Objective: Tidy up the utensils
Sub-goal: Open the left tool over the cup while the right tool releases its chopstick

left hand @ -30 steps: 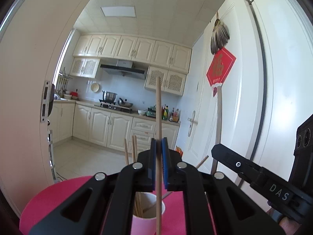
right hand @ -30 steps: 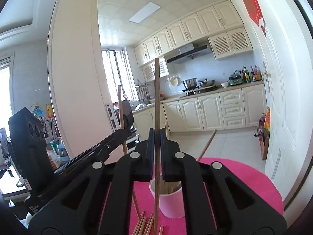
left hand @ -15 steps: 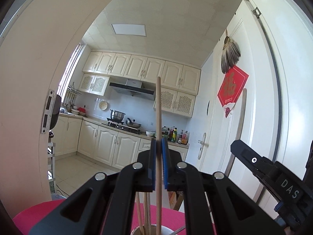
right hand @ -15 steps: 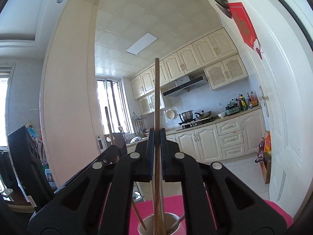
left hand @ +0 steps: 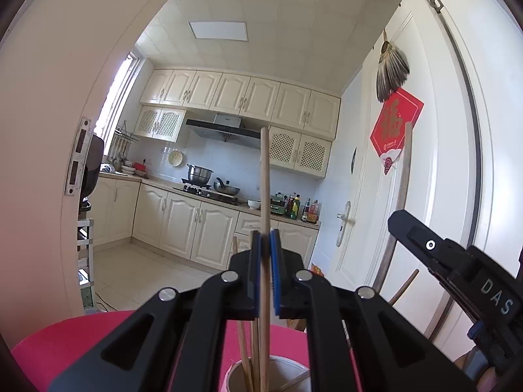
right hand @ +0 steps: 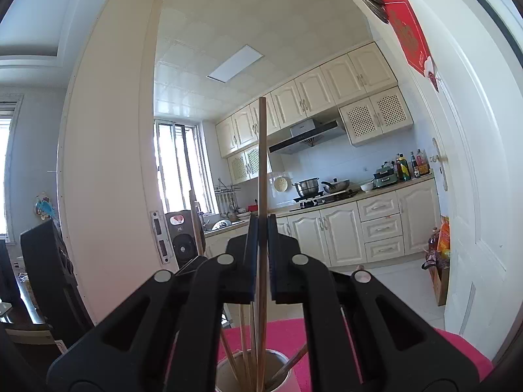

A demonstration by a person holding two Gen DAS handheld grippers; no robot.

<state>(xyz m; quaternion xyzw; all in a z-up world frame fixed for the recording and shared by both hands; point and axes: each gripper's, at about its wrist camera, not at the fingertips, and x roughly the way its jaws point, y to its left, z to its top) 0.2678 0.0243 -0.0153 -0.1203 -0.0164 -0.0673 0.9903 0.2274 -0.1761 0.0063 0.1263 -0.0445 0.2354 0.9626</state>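
Two upright wooden chopsticks stand poised over a pale round cup [left hand: 261, 374] on a bench covered in pink cloth [left hand: 65, 336], the cup sitting at six o'clock in both wrist views. The left hand-held gripper [left hand: 265, 261] has its blue-padded jaws pinched tight on one thin, light wooden chopstick [left hand: 264, 179], whose lower end already dips inside the cup's rim among several sticks leaning there. The right hand-held gripper [right hand: 260, 254] is likewise clamped hard on a second wooden chopstick [right hand: 262, 156], its tip also reaching into the cup [right hand: 258, 375]. The risk from here seems plain: either stick, let go while tilted or pressed against the leaning ones, could tip the light cup or spill sticks onto the cloth. The two grippers working close together might also knock one another.
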